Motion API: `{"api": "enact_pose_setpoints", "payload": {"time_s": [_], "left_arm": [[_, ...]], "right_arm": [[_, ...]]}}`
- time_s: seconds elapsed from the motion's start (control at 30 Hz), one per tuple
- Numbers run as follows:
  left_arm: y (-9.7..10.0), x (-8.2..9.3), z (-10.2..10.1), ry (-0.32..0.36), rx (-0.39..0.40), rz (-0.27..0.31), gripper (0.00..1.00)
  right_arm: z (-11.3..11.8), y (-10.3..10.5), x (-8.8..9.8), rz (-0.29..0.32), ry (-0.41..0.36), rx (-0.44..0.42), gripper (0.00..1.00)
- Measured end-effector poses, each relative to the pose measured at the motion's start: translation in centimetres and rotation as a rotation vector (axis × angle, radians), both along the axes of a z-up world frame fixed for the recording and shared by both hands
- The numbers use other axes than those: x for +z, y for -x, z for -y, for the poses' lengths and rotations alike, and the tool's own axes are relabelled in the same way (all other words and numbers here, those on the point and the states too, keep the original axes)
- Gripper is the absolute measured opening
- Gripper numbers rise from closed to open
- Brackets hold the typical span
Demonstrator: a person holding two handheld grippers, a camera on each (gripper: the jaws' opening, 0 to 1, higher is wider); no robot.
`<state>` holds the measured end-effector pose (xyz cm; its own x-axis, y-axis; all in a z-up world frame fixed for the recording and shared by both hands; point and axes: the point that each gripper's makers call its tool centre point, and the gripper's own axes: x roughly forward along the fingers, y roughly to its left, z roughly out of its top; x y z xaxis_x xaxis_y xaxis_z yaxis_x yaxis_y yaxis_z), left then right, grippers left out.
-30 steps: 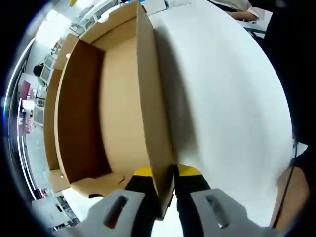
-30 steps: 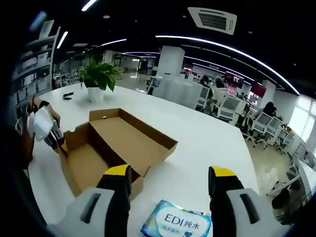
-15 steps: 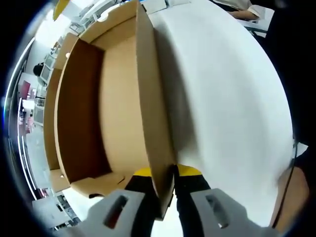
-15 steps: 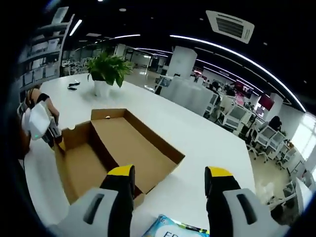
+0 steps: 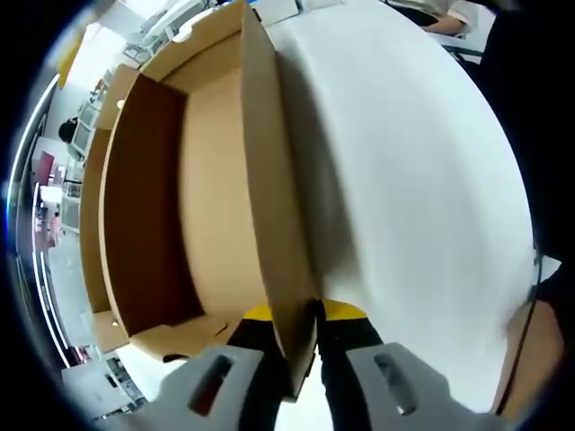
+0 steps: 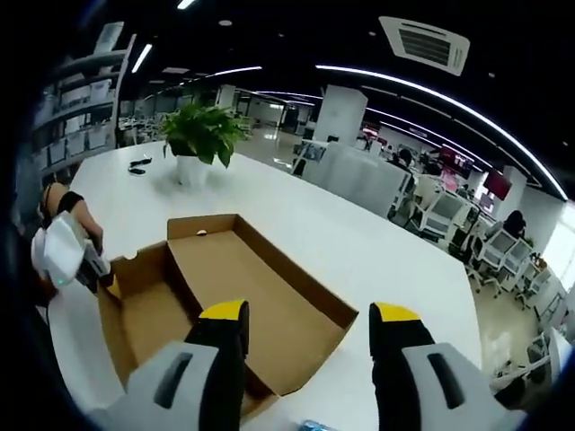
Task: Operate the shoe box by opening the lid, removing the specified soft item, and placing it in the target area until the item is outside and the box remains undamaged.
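Note:
An open brown cardboard shoe box (image 5: 216,180) lies on the white table (image 5: 404,180), and its inside looks bare. My left gripper (image 5: 295,314) is shut on the box's upright side wall, one yellow-tipped jaw on either face. In the right gripper view the same box (image 6: 260,305) sits below my right gripper (image 6: 310,319), which hangs open above it with nothing between its jaws. The left gripper (image 6: 90,269) shows at the box's left corner, held by a hand. A sliver of a blue-and-white soft pack (image 6: 314,425) peeks in at the bottom edge.
A potted green plant (image 6: 202,139) stands on the table (image 6: 377,260) beyond the box, with a small dark object (image 6: 139,163) to its left. Office desks and chairs (image 6: 440,211) lie past the table's far side. A person's arm (image 5: 530,350) is at the lower right.
The right gripper view has lifted and moved over the box, so the blue-and-white pack has slid almost out of the bottom. The left gripper keeps its hold on the box wall.

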<state>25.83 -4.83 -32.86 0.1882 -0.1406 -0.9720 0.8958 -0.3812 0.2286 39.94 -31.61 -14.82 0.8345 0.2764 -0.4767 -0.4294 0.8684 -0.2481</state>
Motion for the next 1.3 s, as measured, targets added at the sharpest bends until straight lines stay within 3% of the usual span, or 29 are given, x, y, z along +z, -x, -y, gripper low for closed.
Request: {"api": "enact_pose_setpoints", "payload": {"time_s": [0.1, 0.2, 0.53, 0.67, 0.73, 1.03, 1.3], "left_arm": [[0.0, 0.0, 0.0, 0.002, -0.001, -0.001, 0.1], [0.0, 0.0, 0.0, 0.001, -0.001, -0.001, 0.1], [0.1, -0.1, 0.0, 0.001, 0.001, 0.0, 0.1], [0.1, -0.1, 0.0, 0.002, 0.001, -0.001, 0.1], [0.1, -0.1, 0.0, 0.003, 0.0, -0.001, 0.1], [0.1, -0.1, 0.0, 0.004, -0.004, -0.002, 0.1], [0.1, -0.1, 0.0, 0.012, -0.005, -0.005, 0.1]], "right_arm": [[0.4, -0.3, -0.6, -0.029, -0.01, -0.014, 0.56], [0.1, -0.5, -0.6, -0.05, -0.089, -0.02, 0.59], [0.4, -1.8, -1.7, -0.103, -0.045, -0.032, 0.57], [0.8, -2.7, -2.9, -0.159, -0.025, -0.053, 0.57], [0.9, -3.2, -3.6, -0.194, -0.058, -0.069, 0.58], [3.5, -6.3, -5.5, -0.263, -0.031, -0.174, 0.56], [3.3, -7.3, -7.7, -0.34, 0.006, -0.197, 0.56]]}}
